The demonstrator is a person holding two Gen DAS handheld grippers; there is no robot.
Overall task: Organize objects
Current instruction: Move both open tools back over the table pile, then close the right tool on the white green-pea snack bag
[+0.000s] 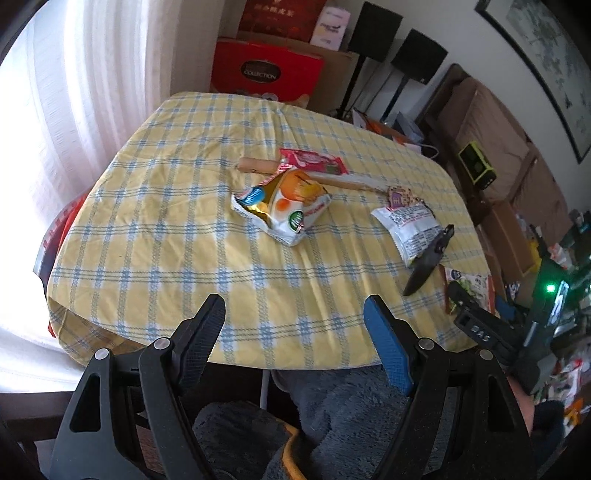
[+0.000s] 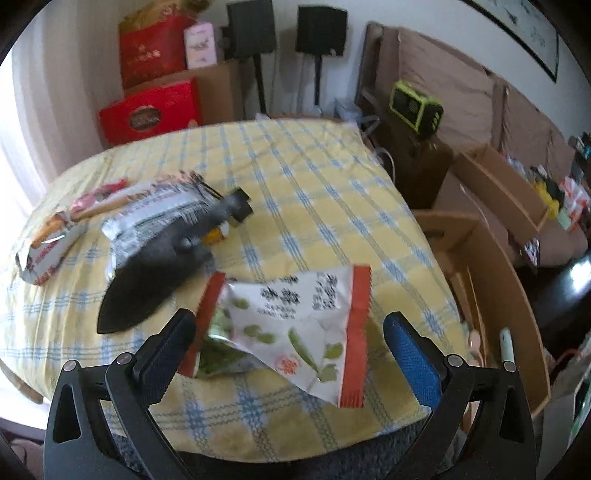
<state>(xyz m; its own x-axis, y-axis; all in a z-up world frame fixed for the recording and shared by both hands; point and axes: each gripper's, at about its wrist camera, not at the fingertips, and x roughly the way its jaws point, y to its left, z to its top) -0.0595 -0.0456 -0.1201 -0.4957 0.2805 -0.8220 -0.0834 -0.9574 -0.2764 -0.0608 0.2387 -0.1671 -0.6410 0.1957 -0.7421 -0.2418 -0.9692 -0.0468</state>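
Observation:
A yellow and blue checked tablecloth covers the table. On it lie an orange and white snack bag, a red packet, a wooden stick, a white snack pack and a black trowel-shaped tool. My left gripper hangs open over the near edge of the table with nothing between its fingers. A white pea snack packet with red ends lies near the front right corner. My right gripper is open around it, and its pads do not press on it.
Open cardboard boxes stand right of the table, beside a sofa holding a green device. Red gift boxes and two black speakers are behind the table. A white curtain hangs at the left. A blue fleece lap is below the table edge.

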